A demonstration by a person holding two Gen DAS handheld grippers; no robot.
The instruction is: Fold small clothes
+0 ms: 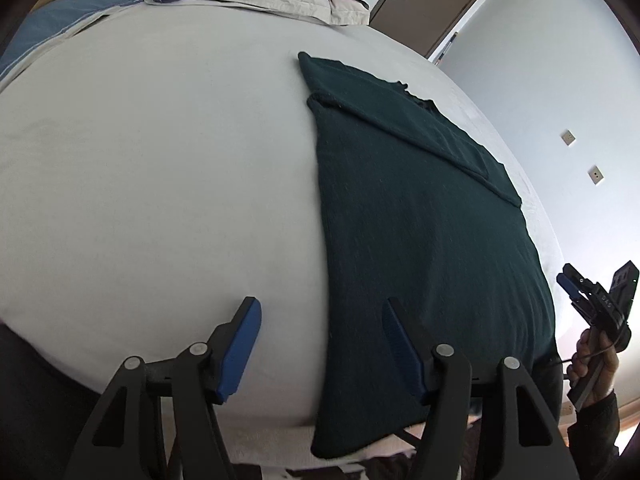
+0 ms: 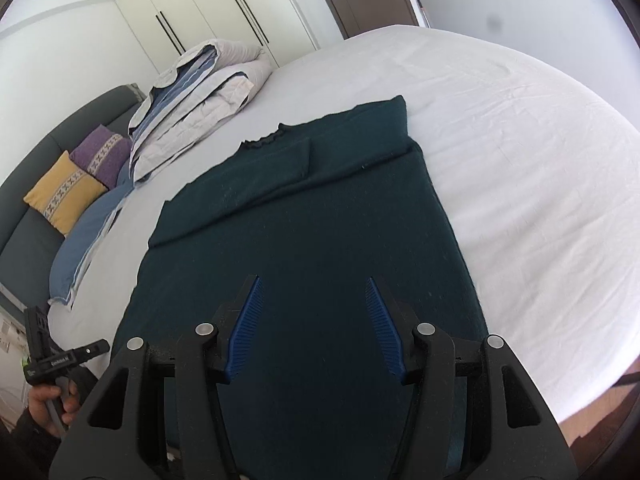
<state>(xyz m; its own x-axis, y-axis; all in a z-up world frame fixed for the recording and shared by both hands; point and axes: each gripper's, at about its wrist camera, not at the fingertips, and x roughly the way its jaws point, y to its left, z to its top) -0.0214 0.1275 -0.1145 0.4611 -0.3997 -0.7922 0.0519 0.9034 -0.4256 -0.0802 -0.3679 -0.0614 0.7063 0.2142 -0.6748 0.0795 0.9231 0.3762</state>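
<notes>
Dark green sweater (image 2: 304, 240) lies flat on the white bed (image 2: 520, 152), long way pointing off toward the far edge, both sleeves already folded in across the upper body, collar at the far end. The near hem hangs at or just over the bed's near edge.

Left gripper (image 1: 322, 344): fingers apart, nothing between them, hovering over the sweater's left edge near the hem; one finger is over bare sheet, the other over knit. Right gripper (image 2: 314, 324): fingers apart, empty, hovering over the lower body of the sweater. Neither touches the fabric. The person's hands show at the frame edges holding the handles.

Handling guess: soft, limp knit, light, not fragile, not slippery. It will drape and sag as soon as it's lifted, and the folded sleeves can slide out if it's dragged or shaken. Thick enough that a pinch could catch both layers, so clamp firmly.

Likely step: bottom-to-top fold. Best hold is the two hem corners, one per gripper, pinched at the same time, lifted low and carried toward the collar so the edges stay square.

Folded quilt (image 2: 192, 108) and cushions (image 2: 68, 192) sit at the head end, well apart from the sweater.
</notes>
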